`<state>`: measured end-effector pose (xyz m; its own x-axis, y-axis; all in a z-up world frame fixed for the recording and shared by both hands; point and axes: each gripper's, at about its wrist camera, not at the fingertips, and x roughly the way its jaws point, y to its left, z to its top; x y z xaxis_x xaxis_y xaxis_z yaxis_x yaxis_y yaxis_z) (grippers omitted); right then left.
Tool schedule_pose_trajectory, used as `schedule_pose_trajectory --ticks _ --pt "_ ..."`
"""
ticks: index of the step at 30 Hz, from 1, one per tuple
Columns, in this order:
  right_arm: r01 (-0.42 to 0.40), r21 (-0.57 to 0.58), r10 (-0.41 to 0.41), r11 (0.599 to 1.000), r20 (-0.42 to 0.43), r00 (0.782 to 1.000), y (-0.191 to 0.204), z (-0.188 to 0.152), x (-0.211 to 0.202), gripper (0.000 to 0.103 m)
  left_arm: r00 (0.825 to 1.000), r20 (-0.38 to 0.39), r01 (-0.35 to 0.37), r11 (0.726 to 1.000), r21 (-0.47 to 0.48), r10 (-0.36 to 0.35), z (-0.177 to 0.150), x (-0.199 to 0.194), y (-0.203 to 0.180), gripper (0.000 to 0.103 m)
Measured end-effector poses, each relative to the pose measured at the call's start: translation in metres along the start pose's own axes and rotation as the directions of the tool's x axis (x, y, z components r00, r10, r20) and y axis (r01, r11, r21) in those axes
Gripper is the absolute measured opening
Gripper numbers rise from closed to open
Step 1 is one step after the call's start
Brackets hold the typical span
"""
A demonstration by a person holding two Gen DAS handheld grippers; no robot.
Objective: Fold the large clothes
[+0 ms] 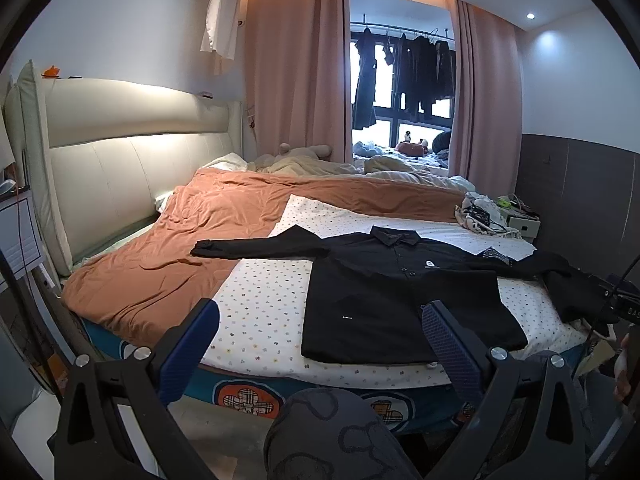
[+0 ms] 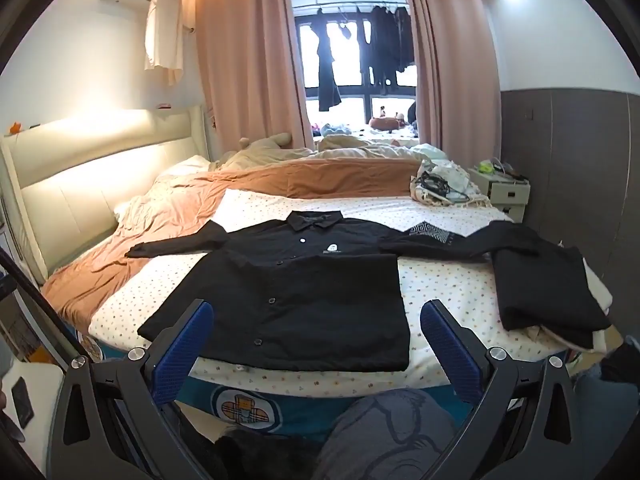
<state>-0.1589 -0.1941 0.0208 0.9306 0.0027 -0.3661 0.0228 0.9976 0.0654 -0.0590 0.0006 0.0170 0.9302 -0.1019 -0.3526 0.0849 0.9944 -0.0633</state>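
Shirt: a black button-up shirt [image 2: 296, 280] lies flat, front up, on the dotted sheet [image 2: 448, 292] near the bed's foot edge, sleeves spread to both sides.
Left gripper [image 1: 320, 328]: jaws wide apart, holding nothing, short of the bed.
Right gripper [image 2: 316, 328]: jaws wide apart, empty, facing the shirt's hem.
Beside the shirt: a folded black garment [image 2: 548, 292] at the right.

Black shirt [image 2: 288, 296] with a small white chest logo; white sheet [image 2: 440, 292] with small multicoloured dots; rust-orange blanket [image 1: 180, 232]; cream headboard [image 1: 120, 152]; pink curtains [image 1: 296, 72]; teal bed base [image 2: 304, 404] with checked flower emblems; blue textured gripper pads [image 2: 180, 356].
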Motion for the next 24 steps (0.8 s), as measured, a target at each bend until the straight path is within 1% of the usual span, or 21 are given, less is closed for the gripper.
schedule_pose_trajectory --ticks 6,11,17,24 --pt "-0.006 0.016 0.006 1.0 0.007 1.0 -0.005 0.0 0.0 0.103 1.0 0.008 0.004 1.0 -0.002 -0.004 0.001 -0.007 0.001 0.103" --pt "0.007 -0.002 -0.006 1.0 0.013 1.0 -0.001 -0.005 -0.002 0.103 1.0 0.004 0.006 1.0 0.015 -0.006 0.001 -0.01 -0.002 0.103" --pt "-0.006 0.034 0.006 0.999 0.018 1.0 -0.003 -0.008 -0.004 0.103 1.0 0.0 0.014 1.0 0.021 -0.014 0.001 -0.014 -0.006 0.103" --pt "0.0 0.038 -0.001 0.999 0.017 1.0 -0.001 -0.007 -0.004 0.103 1.0 0.004 0.015 1.0 0.028 -0.015 0.002 -0.017 -0.009 0.103"
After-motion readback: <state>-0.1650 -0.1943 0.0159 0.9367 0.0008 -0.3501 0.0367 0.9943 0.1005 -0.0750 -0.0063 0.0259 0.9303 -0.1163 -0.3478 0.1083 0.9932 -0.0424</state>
